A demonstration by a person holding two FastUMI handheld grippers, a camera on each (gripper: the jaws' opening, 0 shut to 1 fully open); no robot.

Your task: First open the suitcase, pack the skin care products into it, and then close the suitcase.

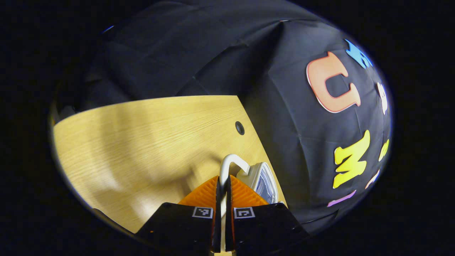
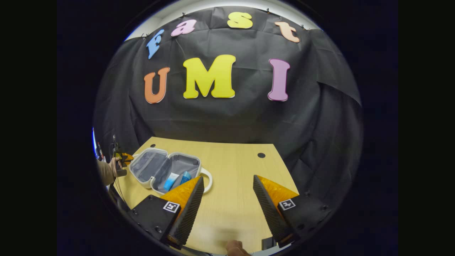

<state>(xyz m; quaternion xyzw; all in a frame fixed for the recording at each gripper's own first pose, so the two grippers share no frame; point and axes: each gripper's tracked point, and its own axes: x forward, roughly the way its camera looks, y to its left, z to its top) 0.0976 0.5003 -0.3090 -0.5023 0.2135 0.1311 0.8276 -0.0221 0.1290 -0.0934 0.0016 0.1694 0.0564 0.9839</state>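
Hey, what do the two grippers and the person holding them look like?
The left gripper and the right gripper are built alike: a black body and two wedge-shaped fingers with ribbed inner faces. Each finger's base carries a small square black-and-white marker. In the right gripper view, the person's arm at the far left wears a tan sleeve.

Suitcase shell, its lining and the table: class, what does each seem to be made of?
Suitcase shell: likely hard plastic, pale, smooth, holding its moulded shape. Lining: probably grey fabric, matte with soft folds. Table: wood or wood-look laminate, light grain lines, slight sheen.
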